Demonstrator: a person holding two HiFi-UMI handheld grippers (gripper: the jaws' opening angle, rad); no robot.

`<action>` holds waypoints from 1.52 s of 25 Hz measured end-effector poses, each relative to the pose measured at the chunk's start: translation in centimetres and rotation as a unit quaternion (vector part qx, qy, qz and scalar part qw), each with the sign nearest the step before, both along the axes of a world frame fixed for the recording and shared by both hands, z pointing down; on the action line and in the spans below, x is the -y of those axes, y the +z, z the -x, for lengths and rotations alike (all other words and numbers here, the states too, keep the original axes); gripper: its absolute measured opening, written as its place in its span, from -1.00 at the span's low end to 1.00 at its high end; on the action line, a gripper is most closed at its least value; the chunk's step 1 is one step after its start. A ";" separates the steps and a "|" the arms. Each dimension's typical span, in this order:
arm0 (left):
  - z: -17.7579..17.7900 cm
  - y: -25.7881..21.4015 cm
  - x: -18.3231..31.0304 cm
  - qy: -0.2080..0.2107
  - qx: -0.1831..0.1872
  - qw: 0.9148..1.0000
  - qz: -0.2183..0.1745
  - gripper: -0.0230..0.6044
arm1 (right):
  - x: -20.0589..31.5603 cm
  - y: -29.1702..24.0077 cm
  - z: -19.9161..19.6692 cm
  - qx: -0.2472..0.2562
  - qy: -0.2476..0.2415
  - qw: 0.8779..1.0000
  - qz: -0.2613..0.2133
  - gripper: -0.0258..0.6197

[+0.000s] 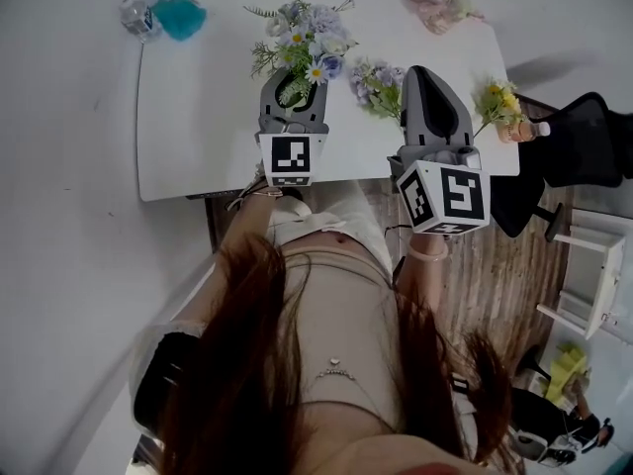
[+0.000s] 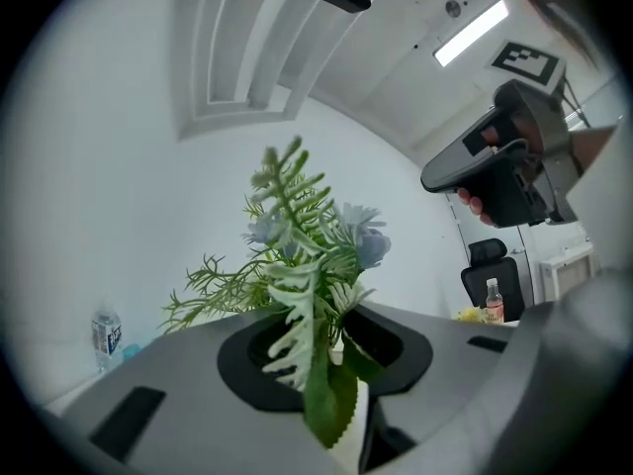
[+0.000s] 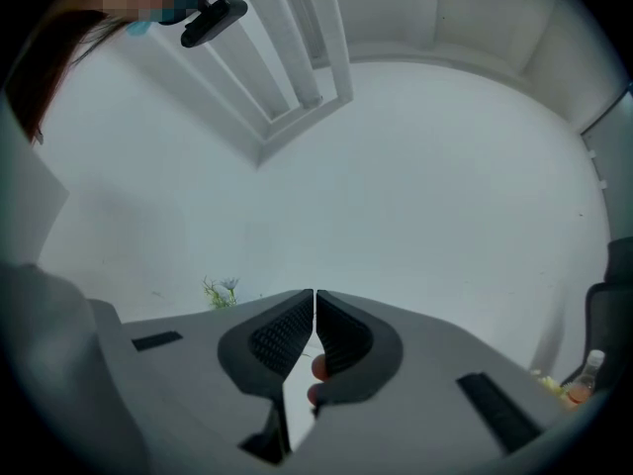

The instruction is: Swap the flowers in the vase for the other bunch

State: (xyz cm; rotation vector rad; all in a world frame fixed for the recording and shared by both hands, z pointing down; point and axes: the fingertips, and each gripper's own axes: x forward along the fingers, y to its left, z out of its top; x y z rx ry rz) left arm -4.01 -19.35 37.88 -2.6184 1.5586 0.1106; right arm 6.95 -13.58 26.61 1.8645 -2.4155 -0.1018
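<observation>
White table (image 1: pixel 198 97) here: my left gripper (image 1: pixel 294 85) is pinching the blue bunch (image 1: pixel 309 40) by its stems, which are pointing straight up. My right gripper (image 1: pixel 423 75) is idling shut and empty, right beside the other bunch (image 1: pixel 374 79).

A white rectangular bench (image 1: pixel 198 117) spans the top of the head view. At its eleven o'clock corner stands a clear plastic water bottle (image 1: pixel 136 16), with a teal fluffy lump (image 1: pixel 180 15) just beside it. A pale pink lump (image 1: pixel 440 8) lies at one o'clock. At three o'clock, a small white-capped bottle (image 1: pixel 529 130) sits near a black office chair (image 1: pixel 584 151).
</observation>
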 end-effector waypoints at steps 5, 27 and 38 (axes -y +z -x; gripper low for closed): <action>-0.4 -1.8 -0.1 0.006 -0.003 1.000 -0.025 -0.58 | 2.1 -0.5 0.3 0.009 -0.019 1.000 -0.009 -0.83; 1.1 -11.2 -1.1 -0.021 -0.055 0.992 -0.113 -0.61 | 5.4 0.0 -2.1 0.077 -0.054 0.995 -0.028 -0.83; 3.1 -17.0 -2.5 -0.010 -0.109 0.982 -0.155 -0.61 | 5.0 1.1 -3.8 0.108 -0.038 0.993 -0.023 -0.83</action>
